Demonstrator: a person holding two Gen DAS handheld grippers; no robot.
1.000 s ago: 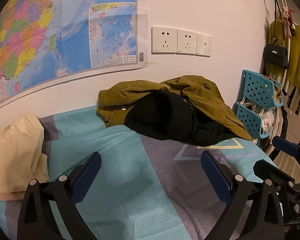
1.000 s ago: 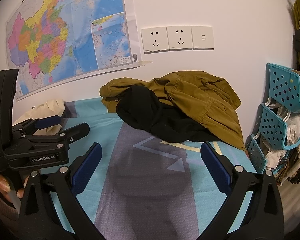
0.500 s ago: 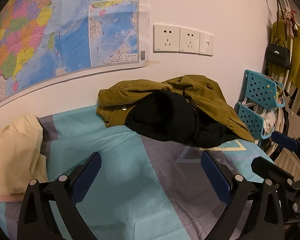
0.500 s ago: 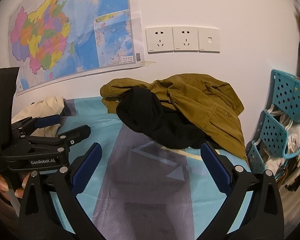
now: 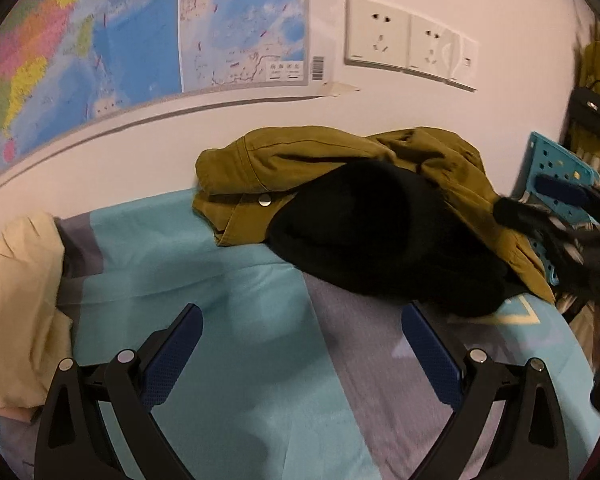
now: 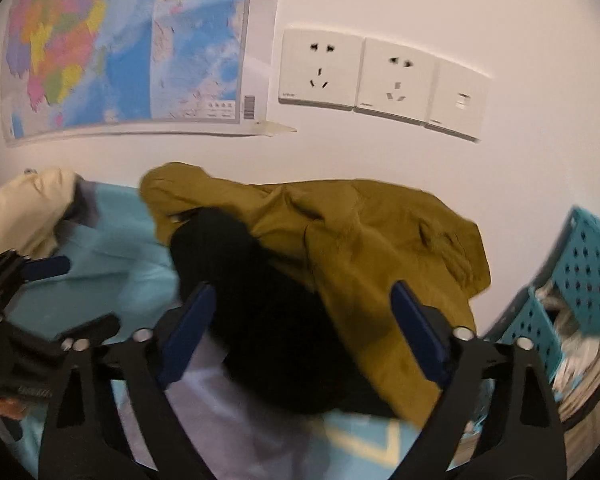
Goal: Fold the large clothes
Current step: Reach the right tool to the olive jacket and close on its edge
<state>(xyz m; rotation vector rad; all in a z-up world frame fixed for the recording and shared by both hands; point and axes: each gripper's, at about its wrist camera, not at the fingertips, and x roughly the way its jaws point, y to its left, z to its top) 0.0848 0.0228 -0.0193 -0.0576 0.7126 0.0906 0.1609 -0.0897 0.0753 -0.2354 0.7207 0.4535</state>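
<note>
Both grippers spread wide, nothing between their fingers

The left gripper points toward 12 o'clock, its blue-padded fingers set far apart at 8 and 4 o'clock of its own view. The right gripper points the same way, jaws equally wide, pads at about 8 and 4 o'clock. In the right wrist view the left gripper shows at 9 o'clock; in the left wrist view the right gripper is a blurred dark shape at 3 o'clock.
</note>
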